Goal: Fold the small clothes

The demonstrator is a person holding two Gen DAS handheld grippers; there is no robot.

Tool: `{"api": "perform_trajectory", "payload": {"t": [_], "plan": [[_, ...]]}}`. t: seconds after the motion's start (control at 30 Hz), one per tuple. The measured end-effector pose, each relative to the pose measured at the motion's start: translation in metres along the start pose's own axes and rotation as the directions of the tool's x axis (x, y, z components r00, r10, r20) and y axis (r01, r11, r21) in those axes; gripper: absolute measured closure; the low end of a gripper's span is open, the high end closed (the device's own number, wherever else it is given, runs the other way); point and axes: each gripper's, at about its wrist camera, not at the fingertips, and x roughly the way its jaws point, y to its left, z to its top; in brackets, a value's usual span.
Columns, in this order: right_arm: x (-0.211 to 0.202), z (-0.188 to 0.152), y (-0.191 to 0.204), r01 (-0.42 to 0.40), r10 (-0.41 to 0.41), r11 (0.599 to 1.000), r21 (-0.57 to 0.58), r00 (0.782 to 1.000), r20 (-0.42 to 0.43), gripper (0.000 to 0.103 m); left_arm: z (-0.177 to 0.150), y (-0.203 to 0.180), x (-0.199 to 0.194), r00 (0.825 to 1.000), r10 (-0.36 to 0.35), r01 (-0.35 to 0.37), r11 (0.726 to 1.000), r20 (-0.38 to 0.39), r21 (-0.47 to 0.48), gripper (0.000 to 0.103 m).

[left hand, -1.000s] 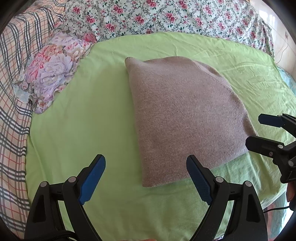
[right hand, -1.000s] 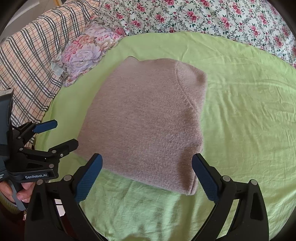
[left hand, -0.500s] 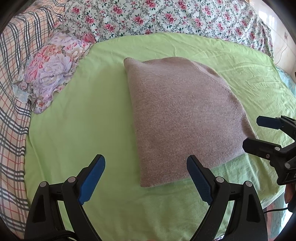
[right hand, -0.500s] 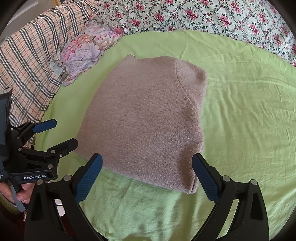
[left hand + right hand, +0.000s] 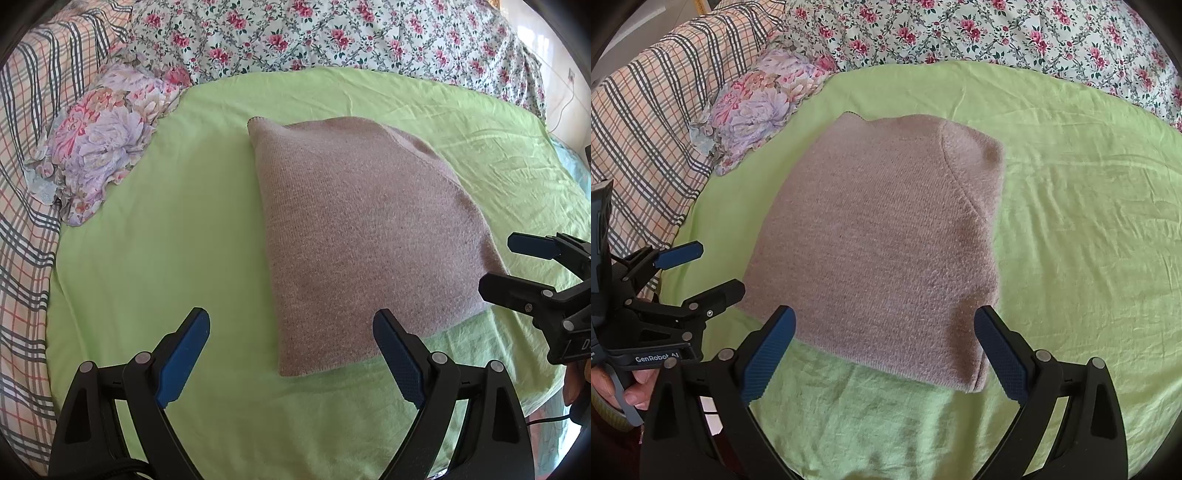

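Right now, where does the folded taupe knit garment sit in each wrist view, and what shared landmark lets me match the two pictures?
Left wrist view: the folded taupe knit garment lies centre to right on the green sheet, its near corner between the open left gripper fingers.
Right wrist view: the garment fills the centre, its near edge between the open right gripper fingers.
Shared landmark: the purple floral pillow, up and left of the garment in both.

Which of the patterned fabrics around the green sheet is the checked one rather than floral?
The plaid blanket at the far left, striped in dark and orange lines. The ruffled cushion beside it and the rose-print quilt behind both carry flowers.
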Motion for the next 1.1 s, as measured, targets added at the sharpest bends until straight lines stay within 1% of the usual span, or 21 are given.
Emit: {"api": "perform_trajectory", "payload": {"t": [0.47, 1.1], "plan": [[0.0012, 0.0038, 0.0061, -0.001, 0.001, 1.000, 0.010, 1.000, 0.010, 0.006, 0.0052, -0.0002, -0.0026, 1.000, -0.005, 0.006, 1.000, 0.010, -0.024, 0.012], [-0.0011, 0.0063, 0.0011, 0.005, -0.005, 1.000, 0.017, 1.000, 0.017, 0.006, 0.0098, -0.0011, -0.0061, 1.000, -0.008, 0.009, 1.000, 0.025, -0.028, 0.012]]}}
